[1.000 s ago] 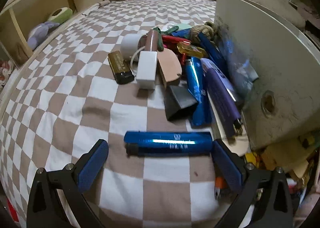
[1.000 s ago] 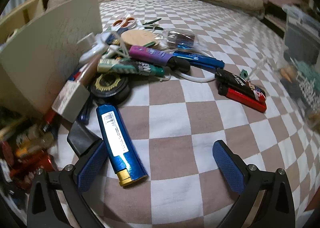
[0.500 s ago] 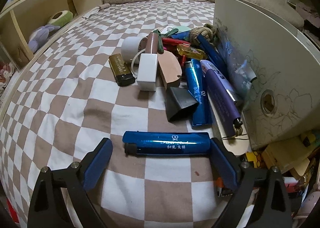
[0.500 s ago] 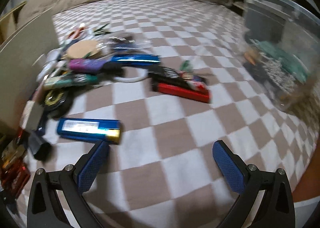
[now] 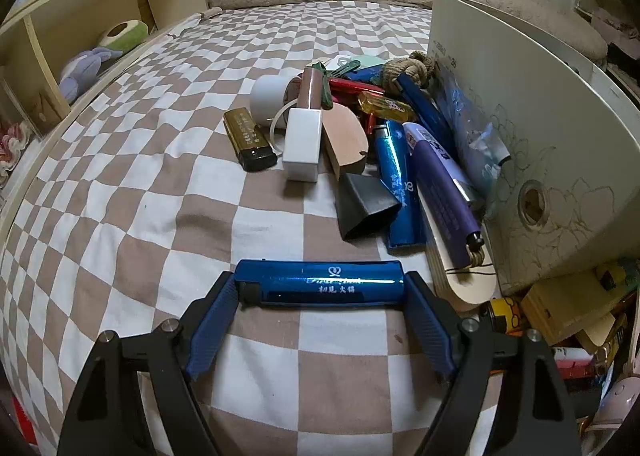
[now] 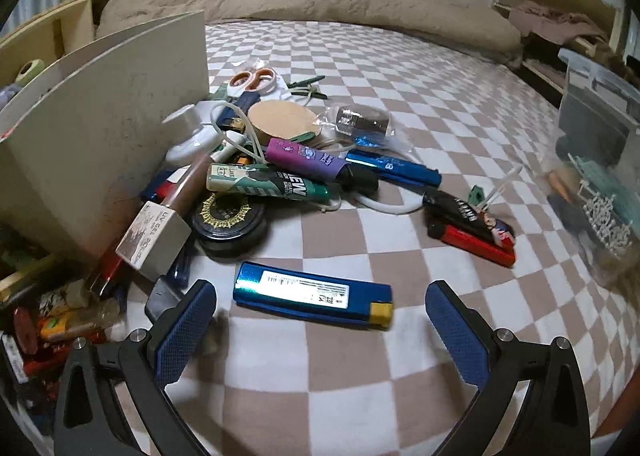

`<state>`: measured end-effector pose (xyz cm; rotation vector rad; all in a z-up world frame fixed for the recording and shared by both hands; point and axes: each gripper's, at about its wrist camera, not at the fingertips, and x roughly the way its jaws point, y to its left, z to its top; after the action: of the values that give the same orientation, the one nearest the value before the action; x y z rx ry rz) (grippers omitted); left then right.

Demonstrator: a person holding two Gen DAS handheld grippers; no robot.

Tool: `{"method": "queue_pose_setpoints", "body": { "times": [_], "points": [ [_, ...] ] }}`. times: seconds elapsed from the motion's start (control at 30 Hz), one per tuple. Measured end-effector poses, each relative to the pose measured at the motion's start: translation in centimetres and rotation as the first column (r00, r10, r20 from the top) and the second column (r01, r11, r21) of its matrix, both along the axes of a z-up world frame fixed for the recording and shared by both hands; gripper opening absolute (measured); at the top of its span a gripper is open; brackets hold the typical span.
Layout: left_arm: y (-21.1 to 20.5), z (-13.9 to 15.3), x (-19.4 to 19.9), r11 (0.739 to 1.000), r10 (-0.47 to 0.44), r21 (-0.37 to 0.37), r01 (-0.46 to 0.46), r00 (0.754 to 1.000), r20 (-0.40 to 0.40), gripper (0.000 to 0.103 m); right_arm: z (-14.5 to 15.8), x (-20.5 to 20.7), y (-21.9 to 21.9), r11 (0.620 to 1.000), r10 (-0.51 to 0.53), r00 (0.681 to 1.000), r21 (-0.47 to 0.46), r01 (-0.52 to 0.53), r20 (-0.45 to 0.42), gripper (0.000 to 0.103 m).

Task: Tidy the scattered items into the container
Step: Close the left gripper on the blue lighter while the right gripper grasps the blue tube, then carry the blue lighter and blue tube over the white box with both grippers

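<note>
- While your left gripper [image 5: 320, 296] pointed down at the checked bedcover [image 5: 132, 192], its jaws had just been closing, and the blue pads met both ends of a blue lighter [image 5: 320, 282] that lay crosswise between them on the cover.
- You had that lighter just in front of the heap of scattered items [image 5: 360, 128], which leaned against a cream board [image 5: 532, 128] standing on edge on the cover.
- Nearest the lighter in that heap, you had a black wedge-shaped piece [image 5: 366, 208], a second blue lighter [image 5: 400, 180] and a purple tube [image 5: 440, 188]; farther back lay a white box [image 5: 303, 144] and a gold lighter [image 5: 249, 138].
- Your right gripper [image 6: 320, 330] stood wide open and held nothing; another blue lighter [image 6: 312, 296] with a white label and a gold end lay on the cover between its pads, touching neither.
- From that labelled lighter, you had the same heap just behind and to the left, with a nail polish bottle [image 6: 160, 232], a black round tin [image 6: 229, 220] and a green tube [image 6: 268, 184] in it.
- You had the clear container [image 6: 596, 160] well to the right of the labelled lighter, at the edge of the right wrist view, with small things already inside it, and a red lighter [image 6: 472, 240] lay on the cover between the two.
</note>
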<state>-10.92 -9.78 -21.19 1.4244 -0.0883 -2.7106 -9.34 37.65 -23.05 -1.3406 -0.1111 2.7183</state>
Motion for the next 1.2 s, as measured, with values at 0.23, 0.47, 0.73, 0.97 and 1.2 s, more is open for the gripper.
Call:
{"method": "queue_pose_setpoints", "body": {
  "times": [0.23,0.47,0.73,0.97,1.2],
  "points": [
    [0.1,-0.1,0.2,1.0,0.004,-0.006,-0.004,1.0,0.001,0.083,-0.6,-0.6,0.7,0.999,-0.035,0.999,-0.04,0.036,0.038,0.103],
    [0.1,-0.1,0.3,1.0,0.007,0.006,-0.007,1.0,0.001,0.083,-0.6,0.1,0.6,0.998,-0.05,0.998,-0.037,0.051,0.042,0.085],
    [-0.1,0.0,0.5,1.0,0.008,0.019,-0.008,1.0,0.002,0.083,-0.5,0.7,1.2,0.996,-0.063,0.998,-0.069,0.065,0.032,0.085],
    [-0.7,0.5,0.7,0.998,0.033,0.047,-0.033,0.999,0.003,0.083,-0.2,1.6,2.8,0.989,-0.106,0.994,-0.099,0.109,0.034,0.085],
    [-1.7,1.4,1.2,0.996,0.06,0.072,-0.059,0.998,-0.01,0.083,0.9,2.6,5.2,0.975,-0.182,0.983,-0.131,0.182,0.011,0.085]
  ]
}}
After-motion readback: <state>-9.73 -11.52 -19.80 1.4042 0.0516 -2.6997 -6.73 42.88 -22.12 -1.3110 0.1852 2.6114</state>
